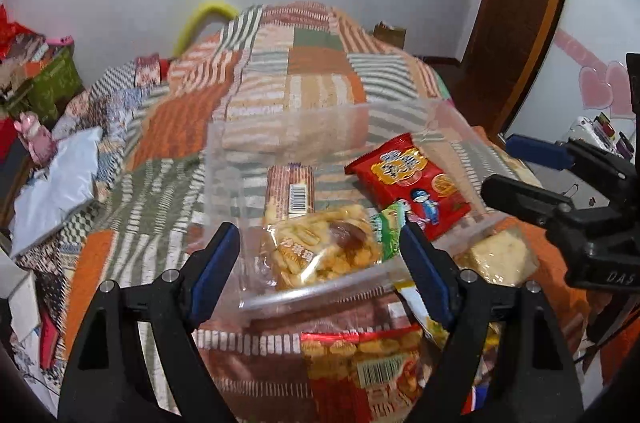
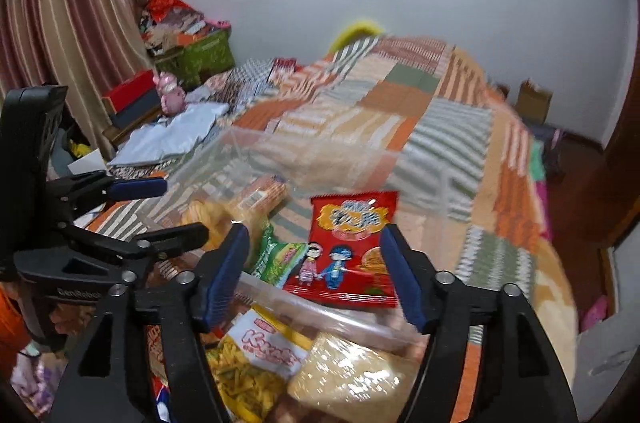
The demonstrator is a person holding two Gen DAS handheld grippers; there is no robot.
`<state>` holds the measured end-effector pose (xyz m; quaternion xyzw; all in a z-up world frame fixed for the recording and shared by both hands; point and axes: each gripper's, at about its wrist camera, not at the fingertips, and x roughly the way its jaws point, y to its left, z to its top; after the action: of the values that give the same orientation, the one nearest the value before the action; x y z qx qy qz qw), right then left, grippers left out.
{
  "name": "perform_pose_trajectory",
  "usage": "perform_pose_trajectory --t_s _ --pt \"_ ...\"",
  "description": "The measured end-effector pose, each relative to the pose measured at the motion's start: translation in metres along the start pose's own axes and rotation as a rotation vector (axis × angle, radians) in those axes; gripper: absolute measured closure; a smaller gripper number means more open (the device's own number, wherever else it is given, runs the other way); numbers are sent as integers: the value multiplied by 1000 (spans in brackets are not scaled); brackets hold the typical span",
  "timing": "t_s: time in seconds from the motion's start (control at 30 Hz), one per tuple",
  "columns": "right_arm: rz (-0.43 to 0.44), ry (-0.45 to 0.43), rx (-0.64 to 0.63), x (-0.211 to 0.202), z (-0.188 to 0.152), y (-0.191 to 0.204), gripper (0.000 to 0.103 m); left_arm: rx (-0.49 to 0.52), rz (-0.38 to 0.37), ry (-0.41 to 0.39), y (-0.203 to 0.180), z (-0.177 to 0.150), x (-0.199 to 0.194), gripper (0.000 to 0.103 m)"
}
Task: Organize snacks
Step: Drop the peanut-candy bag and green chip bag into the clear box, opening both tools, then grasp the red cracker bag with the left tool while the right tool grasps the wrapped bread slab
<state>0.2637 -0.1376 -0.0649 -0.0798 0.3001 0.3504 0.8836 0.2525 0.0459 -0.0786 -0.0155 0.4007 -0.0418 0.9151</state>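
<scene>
A clear plastic bin [image 1: 320, 293] [image 2: 344, 319] sits on the patchwork bed. Inside lie a red snack packet [image 1: 408, 183] [image 2: 352, 247], a biscuit roll [image 1: 290, 193] [image 2: 260, 195], a clear bag of yellow crackers [image 1: 320, 255] [image 2: 204, 215] and a green packet [image 1: 388, 235] [image 2: 276, 255]. My left gripper [image 1: 320, 267] is open and empty over the bin's near rim. My right gripper [image 2: 314, 275] is open and empty above the red packet; it also shows in the left wrist view [image 1: 520, 171]. Outside the near rim lie a red cracker bag [image 1: 360, 355], a yellow stick-snack bag [image 2: 256, 363] and a pale cracker block [image 2: 352, 379] [image 1: 496, 255].
The patchwork quilt [image 1: 256, 95] covers the bed. A white plastic bag [image 1: 56, 179] [image 2: 176, 135], a pink toy [image 2: 170, 95] and a green box [image 2: 204, 59] lie at the left. A wooden door frame [image 1: 516, 15] stands to the right.
</scene>
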Motion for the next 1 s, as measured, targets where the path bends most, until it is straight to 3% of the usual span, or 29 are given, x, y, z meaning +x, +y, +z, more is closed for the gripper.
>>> perform_pose_trajectory --t_s 0.17,0.4,0.77,1.0 --pt "-39 -46 -26 -21 -7 1 28 14 -6 -10 -5 -8 -17 13" --pt "-73 -29 -23 -27 -29 -5 18 29 -26 83 -11 -40 -12 13" --pt "-90 153 18 9 -63 -20 18 24 -46 220 -12 -82 9 12" --pt "-81 217 14 26 -68 -21 17 2 -74 237 -14 -87 17 12"
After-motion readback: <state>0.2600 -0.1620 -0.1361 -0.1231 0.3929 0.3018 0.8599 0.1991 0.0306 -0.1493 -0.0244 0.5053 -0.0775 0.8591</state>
